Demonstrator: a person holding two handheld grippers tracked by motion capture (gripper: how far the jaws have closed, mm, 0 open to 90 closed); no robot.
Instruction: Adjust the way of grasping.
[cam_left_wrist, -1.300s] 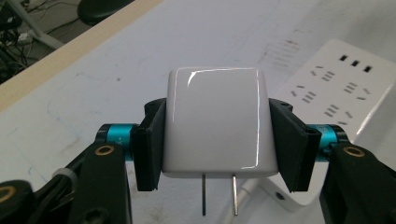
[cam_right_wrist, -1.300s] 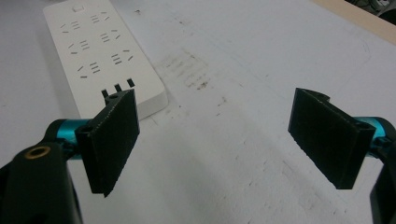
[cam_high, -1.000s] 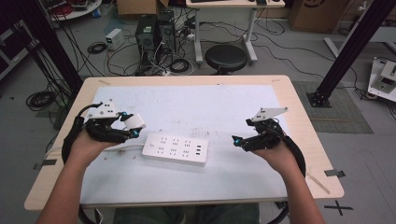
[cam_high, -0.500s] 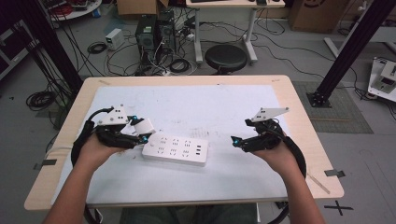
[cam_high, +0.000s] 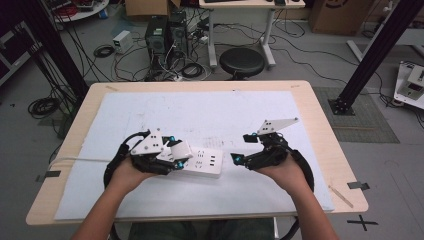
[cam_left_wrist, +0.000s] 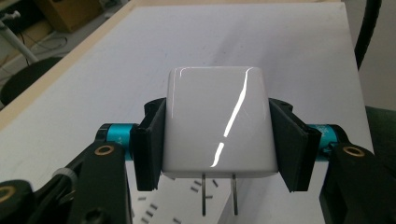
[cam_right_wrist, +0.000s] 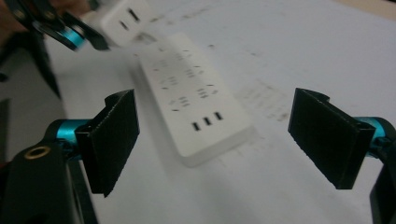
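Observation:
A white power strip (cam_high: 206, 163) lies flat on the white mat, near the table's front. My left gripper (cam_high: 175, 156) is shut on a white charger block (cam_high: 180, 148) and holds it over the strip's left end. In the left gripper view the charger (cam_left_wrist: 217, 121) sits squarely between the pads (cam_left_wrist: 149, 144), its two metal prongs (cam_left_wrist: 219, 193) pointing down at the strip's sockets (cam_left_wrist: 187, 207). My right gripper (cam_high: 242, 148) hovers open just right of the strip. In the right gripper view the strip (cam_right_wrist: 196, 107) lies ahead between the wide-apart pads (cam_right_wrist: 114, 140), untouched.
The strip's white cable (cam_high: 75, 160) runs off to the left across the mat (cam_high: 210, 115). The wooden table edge (cam_high: 325, 135) borders the mat. Beyond the table stand a black stool (cam_high: 242, 62), computer towers and floor cables.
My left gripper has carried the charger to the right, from beside the strip to above its left end. The right gripper has stayed open in place.

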